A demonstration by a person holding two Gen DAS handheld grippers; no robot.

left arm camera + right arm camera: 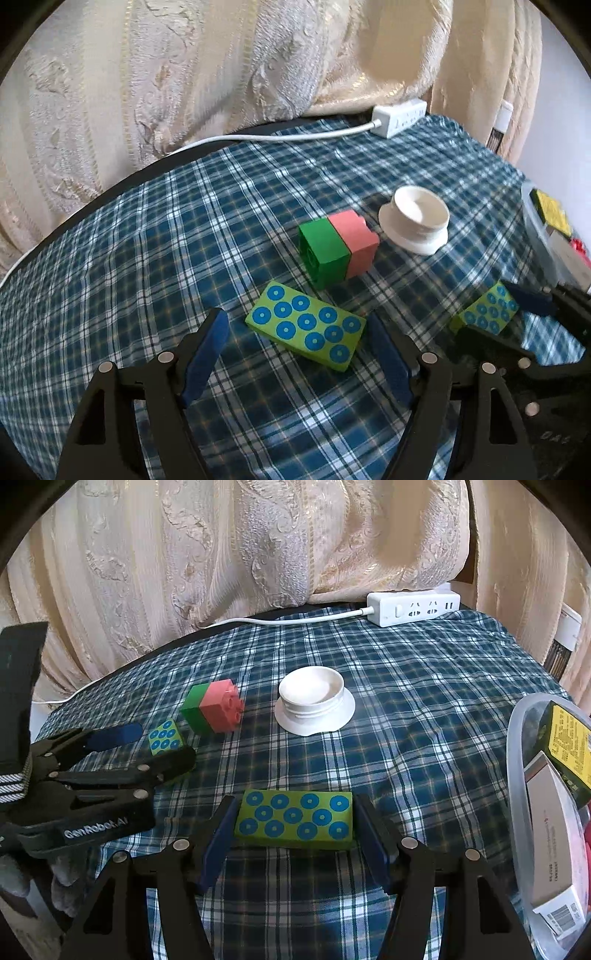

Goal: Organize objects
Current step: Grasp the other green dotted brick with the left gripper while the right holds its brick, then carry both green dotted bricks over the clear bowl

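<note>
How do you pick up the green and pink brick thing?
Grip the green and pink block across its two flat long sides, coming down from above. It lies tipped on its side on the checked cloth, with the pink studs facing sideways towards the white cup, so avoid that bumpy end. Pinching near the seam would probably hold both halves together.

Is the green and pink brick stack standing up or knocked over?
Knocked over. The stack lies on its side on the cloth: the pink brick's studs face sideways, toward the white cup, not up.
</note>
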